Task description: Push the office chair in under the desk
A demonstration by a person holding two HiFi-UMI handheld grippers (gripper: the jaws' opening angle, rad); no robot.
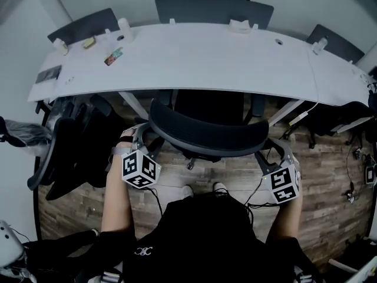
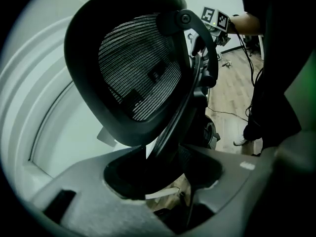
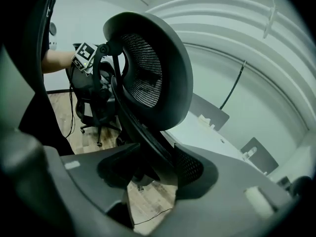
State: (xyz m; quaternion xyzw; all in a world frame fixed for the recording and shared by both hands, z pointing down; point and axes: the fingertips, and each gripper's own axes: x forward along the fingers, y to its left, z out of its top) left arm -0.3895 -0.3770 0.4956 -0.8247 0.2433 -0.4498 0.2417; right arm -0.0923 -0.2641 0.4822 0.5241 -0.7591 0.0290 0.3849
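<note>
The black mesh office chair [image 1: 206, 135] stands in front of me, its seat partly under the long white desk [image 1: 194, 58]. My left gripper [image 1: 144, 139] clamps the left end of the curved backrest rim, and my right gripper [image 1: 272, 149] clamps the right end. In the left gripper view the backrest [image 2: 133, 73] towers over the left gripper [image 2: 165, 177], its rim wedged between the jaws. The right gripper view shows the same from the other side: the backrest [image 3: 153, 78] rises from the right gripper [image 3: 148, 174], rim held between the jaws.
Another black chair [image 1: 65, 152] stands close on the left. More chairs [image 1: 213, 7] sit beyond the desk. White desk legs [image 1: 134, 104] slant down either side of the chair. Small items [image 1: 113, 56] lie on the desk's left. Cables [image 1: 353, 158] trail over the floor at right.
</note>
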